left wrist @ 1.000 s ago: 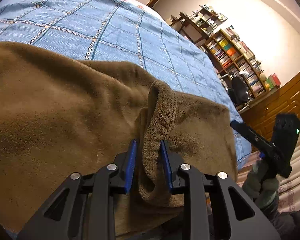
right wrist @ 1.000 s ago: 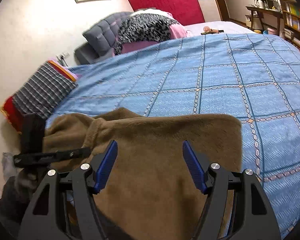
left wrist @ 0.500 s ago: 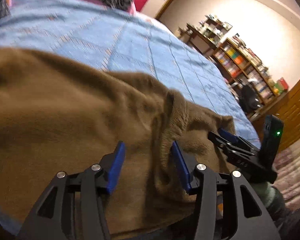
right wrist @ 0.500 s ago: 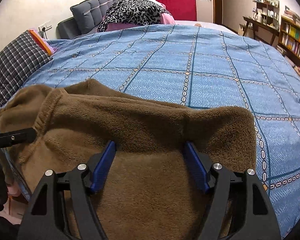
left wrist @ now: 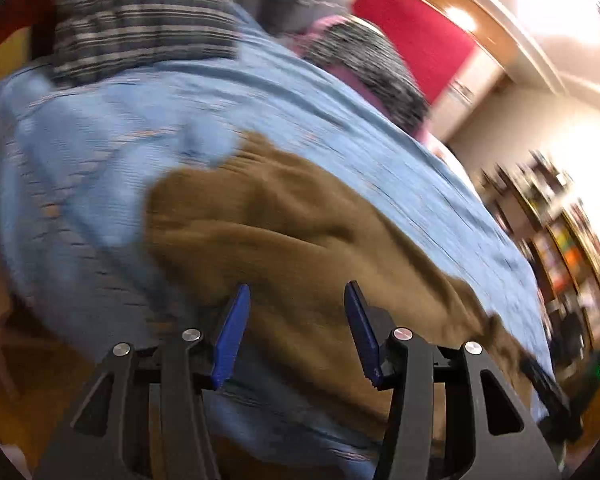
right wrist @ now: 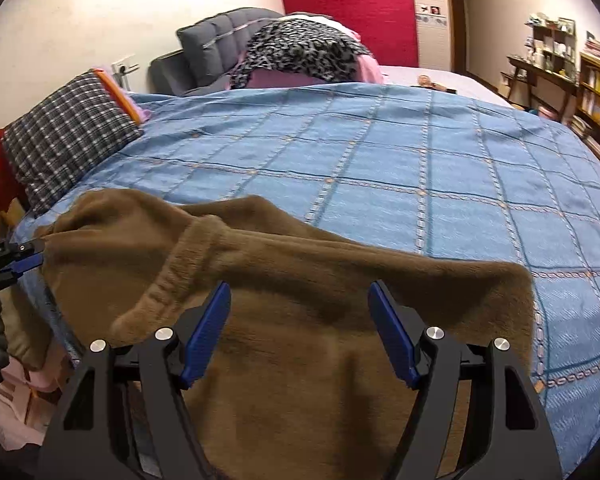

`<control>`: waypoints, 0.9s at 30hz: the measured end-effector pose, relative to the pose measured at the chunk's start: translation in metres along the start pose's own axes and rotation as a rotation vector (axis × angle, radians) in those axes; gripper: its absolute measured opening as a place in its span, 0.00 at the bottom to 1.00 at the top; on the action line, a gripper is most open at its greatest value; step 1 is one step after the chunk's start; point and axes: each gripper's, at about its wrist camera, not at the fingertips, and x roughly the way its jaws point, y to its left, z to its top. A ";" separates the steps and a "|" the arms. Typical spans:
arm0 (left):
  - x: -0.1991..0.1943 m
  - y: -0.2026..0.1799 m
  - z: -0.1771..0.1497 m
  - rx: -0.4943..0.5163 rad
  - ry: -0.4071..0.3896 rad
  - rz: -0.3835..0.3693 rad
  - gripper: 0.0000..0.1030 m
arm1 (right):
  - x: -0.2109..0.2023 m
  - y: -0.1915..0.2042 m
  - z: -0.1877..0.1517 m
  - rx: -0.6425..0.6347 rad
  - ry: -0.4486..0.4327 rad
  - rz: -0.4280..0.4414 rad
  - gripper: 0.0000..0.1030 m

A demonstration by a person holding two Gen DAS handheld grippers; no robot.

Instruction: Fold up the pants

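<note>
Pants (right wrist: 300, 320) of brown fleece sprawl rumpled along the bed (right wrist: 380, 168) edge at six o'clock, both the left tool (left wrist: 296, 328) and right tool (right wrist: 300, 328) gaping above them, presumably choosing a fresh grip.

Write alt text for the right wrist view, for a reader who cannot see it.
Brown fleece pants lie spread on a blue checked bedspread, with the open right tool just above them, holding nothing. The left tool reaches the pants' left edge. Behind are a plaid pillow, a leopard-print blanket, a grey headboard and bookshelves.
</note>
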 end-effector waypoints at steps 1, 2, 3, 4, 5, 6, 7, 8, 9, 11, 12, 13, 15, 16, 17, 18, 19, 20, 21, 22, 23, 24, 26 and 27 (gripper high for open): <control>-0.002 0.012 0.003 -0.029 -0.017 0.025 0.50 | 0.002 0.003 0.001 -0.004 0.005 0.009 0.71; -0.002 0.020 0.005 -0.044 -0.026 0.033 0.54 | 0.004 0.007 0.001 -0.010 0.011 0.015 0.71; -0.001 0.029 0.007 -0.071 -0.036 0.031 0.56 | 0.007 0.011 0.001 -0.022 0.018 0.018 0.71; 0.000 0.034 0.009 -0.089 -0.037 0.018 0.61 | 0.009 0.014 0.001 -0.029 0.023 0.019 0.71; 0.004 0.038 0.011 -0.106 -0.036 -0.001 0.64 | 0.012 0.017 0.001 -0.035 0.029 0.021 0.71; 0.010 0.042 0.013 -0.120 -0.031 -0.023 0.65 | 0.014 0.020 -0.001 -0.037 0.034 0.022 0.71; 0.013 0.044 0.013 -0.129 -0.027 -0.037 0.69 | 0.015 0.021 -0.001 -0.038 0.040 0.023 0.71; 0.017 0.045 0.013 -0.136 -0.022 -0.056 0.70 | 0.016 0.023 -0.002 -0.039 0.044 0.022 0.70; 0.022 0.045 0.015 -0.141 -0.016 -0.076 0.70 | 0.017 0.023 -0.002 -0.039 0.046 0.021 0.70; 0.033 0.045 0.017 -0.148 -0.004 -0.109 0.72 | 0.019 0.024 -0.003 -0.032 0.052 0.022 0.71; 0.038 0.046 0.017 -0.154 -0.001 -0.122 0.72 | 0.020 0.023 -0.003 -0.029 0.055 0.023 0.71; 0.043 0.047 0.017 -0.171 0.005 -0.140 0.72 | 0.022 0.023 -0.003 -0.025 0.060 0.024 0.71; 0.051 0.047 0.019 -0.206 0.010 -0.183 0.72 | 0.024 0.024 -0.004 -0.021 0.067 0.025 0.71; 0.054 0.046 0.020 -0.229 0.010 -0.208 0.72 | 0.025 0.025 -0.004 -0.022 0.069 0.024 0.71; 0.056 0.045 0.022 -0.240 0.006 -0.221 0.72 | 0.026 0.025 -0.004 -0.024 0.069 0.025 0.71; 0.056 0.042 0.023 -0.243 -0.003 -0.243 0.72 | 0.027 0.026 -0.004 -0.025 0.069 0.024 0.71; 0.056 0.039 0.026 -0.238 -0.017 -0.251 0.72 | 0.027 0.025 -0.004 -0.025 0.069 0.025 0.71; 0.054 0.034 0.027 -0.225 -0.033 -0.252 0.72 | 0.027 0.025 -0.004 -0.024 0.068 0.023 0.71; 0.049 0.027 0.028 -0.194 -0.057 -0.237 0.72 | 0.027 0.024 -0.004 -0.022 0.069 0.022 0.71; 0.047 0.022 0.029 -0.166 -0.075 -0.228 0.72 | 0.028 0.024 -0.005 -0.019 0.070 0.021 0.71; 0.044 0.015 0.029 -0.132 -0.094 -0.225 0.72 | 0.028 0.023 -0.005 -0.016 0.070 0.021 0.71; 0.042 0.007 0.030 -0.095 -0.106 -0.225 0.72 | 0.030 0.023 -0.006 -0.011 0.073 0.020 0.71; 0.046 0.000 0.031 -0.048 -0.097 -0.202 0.72 | 0.032 0.022 -0.007 -0.003 0.080 0.020 0.71; 0.051 -0.001 0.032 -0.045 -0.086 -0.187 0.72 | 0.032 0.022 -0.008 -0.003 0.079 0.021 0.71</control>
